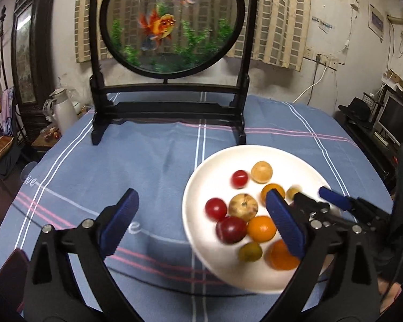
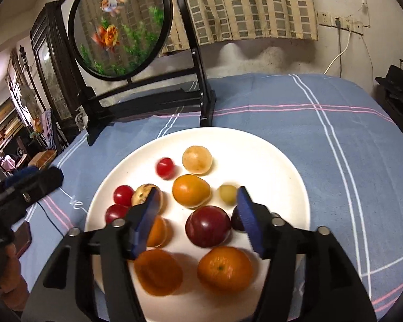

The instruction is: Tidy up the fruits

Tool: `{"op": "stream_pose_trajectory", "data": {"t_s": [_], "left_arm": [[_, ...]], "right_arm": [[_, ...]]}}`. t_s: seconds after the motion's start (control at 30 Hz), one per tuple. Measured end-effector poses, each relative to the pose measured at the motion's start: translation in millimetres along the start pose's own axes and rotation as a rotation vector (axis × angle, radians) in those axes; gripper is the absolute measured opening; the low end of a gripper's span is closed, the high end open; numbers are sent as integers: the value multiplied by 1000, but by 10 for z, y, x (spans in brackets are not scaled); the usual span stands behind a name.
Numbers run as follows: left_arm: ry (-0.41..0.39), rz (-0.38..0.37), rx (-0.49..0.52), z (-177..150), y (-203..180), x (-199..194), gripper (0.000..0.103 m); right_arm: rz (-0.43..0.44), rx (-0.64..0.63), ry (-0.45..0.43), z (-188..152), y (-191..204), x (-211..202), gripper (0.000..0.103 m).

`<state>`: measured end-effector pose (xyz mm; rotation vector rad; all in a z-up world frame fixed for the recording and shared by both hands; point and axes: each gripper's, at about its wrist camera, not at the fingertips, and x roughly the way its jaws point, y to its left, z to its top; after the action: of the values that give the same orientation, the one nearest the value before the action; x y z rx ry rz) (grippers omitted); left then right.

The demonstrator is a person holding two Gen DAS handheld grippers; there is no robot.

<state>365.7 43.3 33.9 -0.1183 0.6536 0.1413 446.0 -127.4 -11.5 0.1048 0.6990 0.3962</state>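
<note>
A white plate on the blue cloth holds several small fruits: red cherry-like ones, a pale apple, a dark red plum, oranges and a pale yellow ball. My left gripper stands open over the plate's left rim, one finger above the cloth and the other above the fruits, gripping nothing. My right gripper hovers open over the plate's middle, with an orange fruit and the plum below its gap and no pad touching them. It also shows at the plate's right side.
A round goldfish screen on a black wooden stand rises just behind the plate. The blue striped cloth covers the whole table. A white thermos stands off the back left; shelves and a monitor are at the right.
</note>
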Motion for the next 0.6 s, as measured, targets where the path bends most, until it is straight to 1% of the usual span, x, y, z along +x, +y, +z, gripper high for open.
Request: {"op": "stream_pose_trajectory", "data": {"t_s": [0.1, 0.13, 0.17, 0.2, 0.23, 0.3, 0.43, 0.53, 0.6], "left_arm": [[-7, -6, -14, -91, 55, -139, 98], [-11, -7, -16, -127, 68, -186, 98], [-16, -12, -17, -167, 77, -238, 99], [-20, -17, -15, -211, 84, -289, 99], [-21, -23, -10, -260, 86, -336, 99], [-22, -40, 13, -363, 72, -422, 99], [-11, -64, 79, -662, 34, -584, 101], [5, -53, 129, -876, 3, -690, 101], [-10, -55, 146, -990, -8, -778, 101]], "right_arm": [[-14, -29, 8, -46, 75, -169, 66], [-24, -43, 0, -79, 105, -239, 76], [-43, -66, -14, -137, 147, -338, 92], [-58, -83, -25, -183, 178, -416, 99], [-71, -104, -47, -264, 217, -537, 102], [-84, -134, -60, -390, 270, -692, 102], [-66, -172, -66, -819, 280, -1043, 102], [-60, -187, -40, -1050, 263, -1156, 102], [-58, -199, -35, -1175, 277, -1232, 102]]}}
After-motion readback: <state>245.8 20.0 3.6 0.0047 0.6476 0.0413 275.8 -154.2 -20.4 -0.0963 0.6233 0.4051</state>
